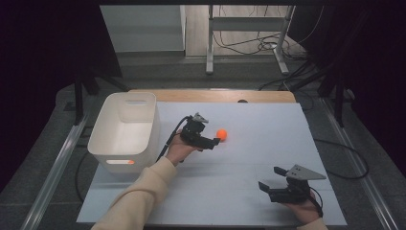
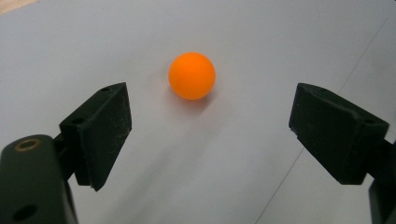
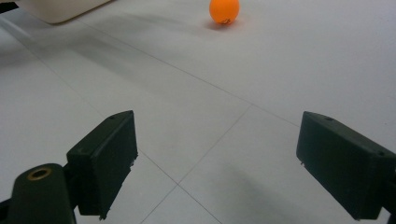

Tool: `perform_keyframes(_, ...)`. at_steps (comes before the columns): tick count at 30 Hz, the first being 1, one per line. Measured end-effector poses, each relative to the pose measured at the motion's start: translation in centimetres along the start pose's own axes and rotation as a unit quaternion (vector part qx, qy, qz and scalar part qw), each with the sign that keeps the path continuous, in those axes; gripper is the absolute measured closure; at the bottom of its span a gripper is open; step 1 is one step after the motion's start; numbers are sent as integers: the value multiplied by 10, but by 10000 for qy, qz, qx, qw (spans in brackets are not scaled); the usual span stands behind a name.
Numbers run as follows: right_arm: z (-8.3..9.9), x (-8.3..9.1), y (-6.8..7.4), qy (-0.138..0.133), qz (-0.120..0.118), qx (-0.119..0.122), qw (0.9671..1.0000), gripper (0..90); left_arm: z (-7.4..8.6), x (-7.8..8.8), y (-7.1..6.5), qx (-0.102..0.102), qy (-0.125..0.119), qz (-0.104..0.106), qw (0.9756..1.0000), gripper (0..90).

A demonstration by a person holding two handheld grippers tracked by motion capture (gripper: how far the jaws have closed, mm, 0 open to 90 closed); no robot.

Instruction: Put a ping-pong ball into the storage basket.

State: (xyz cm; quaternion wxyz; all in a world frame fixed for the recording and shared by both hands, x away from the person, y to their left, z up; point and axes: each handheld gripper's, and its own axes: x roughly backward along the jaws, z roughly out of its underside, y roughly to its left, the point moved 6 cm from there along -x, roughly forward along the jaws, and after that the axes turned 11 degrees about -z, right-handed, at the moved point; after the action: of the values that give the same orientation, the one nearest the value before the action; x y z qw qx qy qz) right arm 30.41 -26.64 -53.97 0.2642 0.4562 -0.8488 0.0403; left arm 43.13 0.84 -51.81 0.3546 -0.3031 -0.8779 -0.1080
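Small orange ball, round, smooth, lying free on the white tabletop

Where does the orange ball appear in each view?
High view: the orange ball lies mid-table, just ahead of the open left gripper.
Left gripper view: upper centre, beyond the jaws.
Right gripper view: top edge, far off.
Shared landmark: the white bin, top left in the right gripper view.

1 orange ball, 1 white bin, 1 table
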Motion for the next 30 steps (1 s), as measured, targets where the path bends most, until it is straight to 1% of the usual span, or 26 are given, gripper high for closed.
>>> perform_keyframes(8, 0, 0, 0, 0, 0, 6, 10000, 129, 0, -10, 0, 16, 82, -11, 10000, 138)
perform_keyframes(10, 0, 0, 0, -1, 4, 4, 10000, 129, 0, -11, 0, 24, 68, -26, 10000, 138)
perform_keyframes(14, 1, 1, 0, 6, 17, 6, 10000, 129, 0, -16, 0, 48, 90, 8, 9999, 138)
perform_keyframes(17, 1, 1, 0, 14, 27, 12, 10000, 129, 0, -19, -2, 27, 105, 21, 9999, 137)
perform_keyframes(18, 1, 1, 0, 13, 30, 11, 10000, 129, 0, -20, -2, -9, 125, 18, 9999, 137)
perform_keyframes(25, 1, 1, 0, 7, 29, 3, 10000, 129, -3, -26, -3, 7, 124, 19, 9999, 136)
perform_keyframes(30, 1, 2, 0, -2, 32, 2, 10000, 129, -5, -31, -6, -3, 169, 33, 9999, 135)
